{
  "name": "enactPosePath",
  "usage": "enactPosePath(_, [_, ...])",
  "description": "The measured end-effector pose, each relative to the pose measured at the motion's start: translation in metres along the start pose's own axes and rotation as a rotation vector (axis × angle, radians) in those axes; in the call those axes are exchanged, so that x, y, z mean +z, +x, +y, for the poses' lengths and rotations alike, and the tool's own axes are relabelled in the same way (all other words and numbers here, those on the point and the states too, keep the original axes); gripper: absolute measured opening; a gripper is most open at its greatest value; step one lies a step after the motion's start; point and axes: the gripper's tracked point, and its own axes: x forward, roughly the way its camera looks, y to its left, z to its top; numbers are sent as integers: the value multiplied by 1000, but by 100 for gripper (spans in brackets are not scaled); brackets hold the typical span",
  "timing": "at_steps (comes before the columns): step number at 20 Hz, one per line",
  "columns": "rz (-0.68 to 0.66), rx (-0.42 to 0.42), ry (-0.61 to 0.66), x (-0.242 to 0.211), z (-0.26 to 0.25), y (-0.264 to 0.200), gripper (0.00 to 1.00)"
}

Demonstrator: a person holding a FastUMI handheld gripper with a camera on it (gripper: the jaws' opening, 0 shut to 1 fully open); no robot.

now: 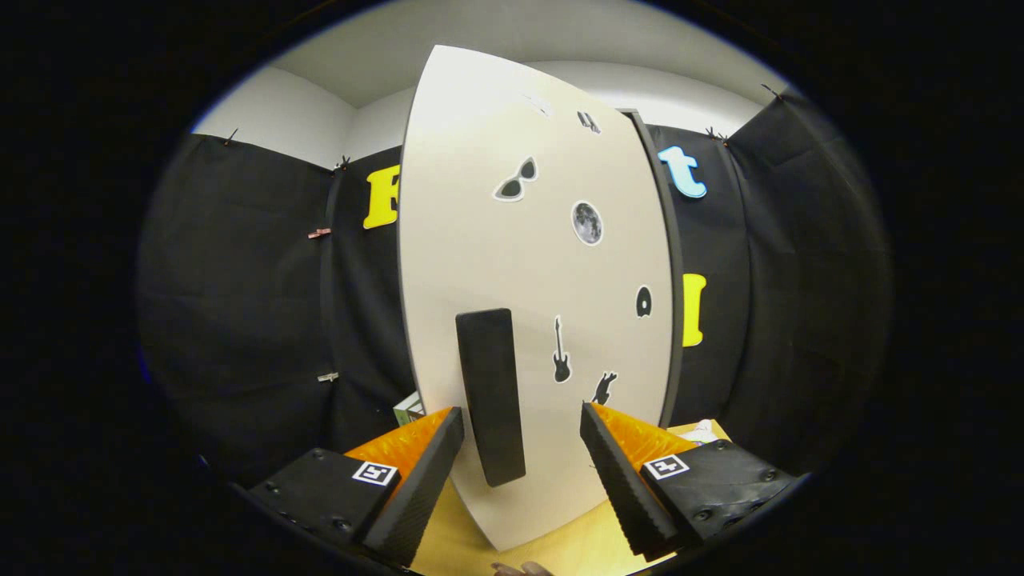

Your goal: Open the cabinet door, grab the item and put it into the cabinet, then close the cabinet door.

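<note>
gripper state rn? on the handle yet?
Gripper: open, holding nothing; fingers spread either side of the black handle on the white cabinet door, not pressing it.

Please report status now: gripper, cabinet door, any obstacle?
Hand-held gripper open, fingers either side of the black handle, not pressing. Cabinet door just ahead, stickers on it. Nothing between fingers and handle.

The gripper view rides on the gripper [522, 436] and looks forward along its two spread fingers, straight at the pale cabinet door [536, 264] from very near. The door's dark handle [490, 396] stands between the fingers, closer to the left one. The booth's wall lies behind the door on both sides.
</note>
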Motion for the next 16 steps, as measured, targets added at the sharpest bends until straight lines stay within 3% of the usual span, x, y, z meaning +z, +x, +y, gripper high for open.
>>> enactPosePath(6, [-54, -3, -5, 18, 15, 2, 96])
enactPosePath(11, [-54, -85, 42, 26, -9, -2, 97])
enactPosePath(16, [-68, -157, 3, 35, -32, -6, 97])
